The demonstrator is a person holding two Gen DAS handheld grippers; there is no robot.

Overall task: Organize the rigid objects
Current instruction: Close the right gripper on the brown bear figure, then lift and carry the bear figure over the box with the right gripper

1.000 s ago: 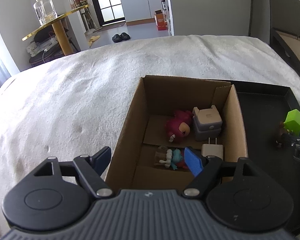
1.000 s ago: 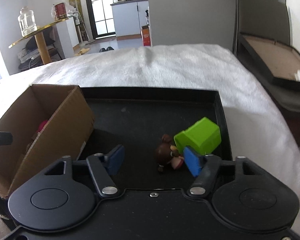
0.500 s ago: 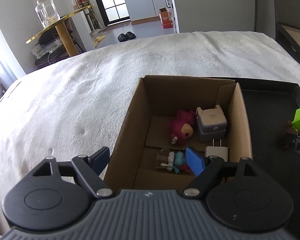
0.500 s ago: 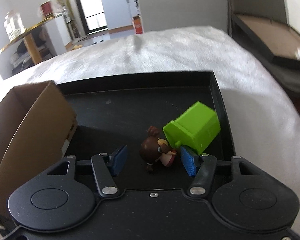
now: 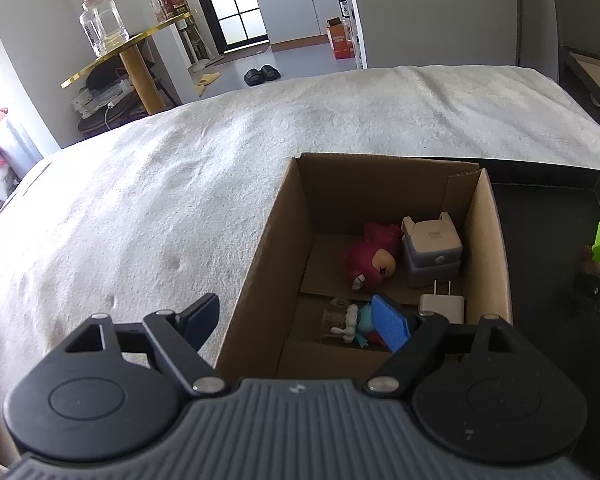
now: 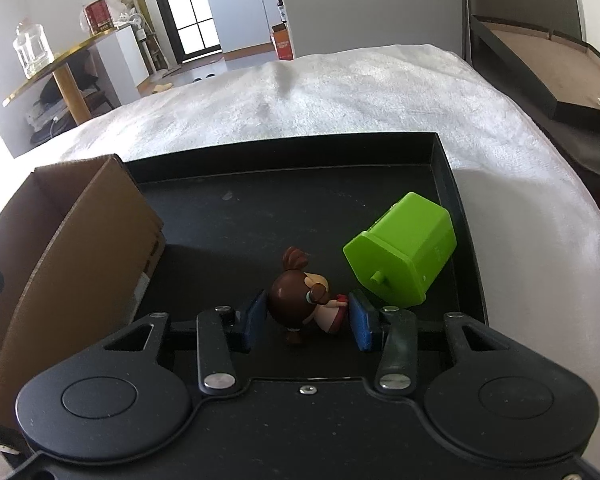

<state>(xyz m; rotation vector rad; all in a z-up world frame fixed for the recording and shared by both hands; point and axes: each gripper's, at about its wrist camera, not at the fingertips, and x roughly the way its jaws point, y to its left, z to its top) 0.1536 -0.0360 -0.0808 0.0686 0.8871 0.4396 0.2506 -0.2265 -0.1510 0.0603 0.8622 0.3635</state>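
One brown-haired doll [image 6: 300,300] lies sideways, head left, between closing pads [image 6: 254,322].

Box [image 6: 80,248] sat left of tray [image 6: 284,160], both on bed [image 6: 340,92]. Doll [image 6: 300,300] and bin [image 6: 404,248] lay in tray, bin right of doll. Toys [image 5: 374,258] and chargers [image 5: 432,248] lay in box.

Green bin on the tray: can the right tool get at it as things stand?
Probably not yet. The right tool has just been closing around the brown-haired figurine, so it's occupied. The green bin lies tipped just beyond its right finger, otherwise unobstructed on the black tray.
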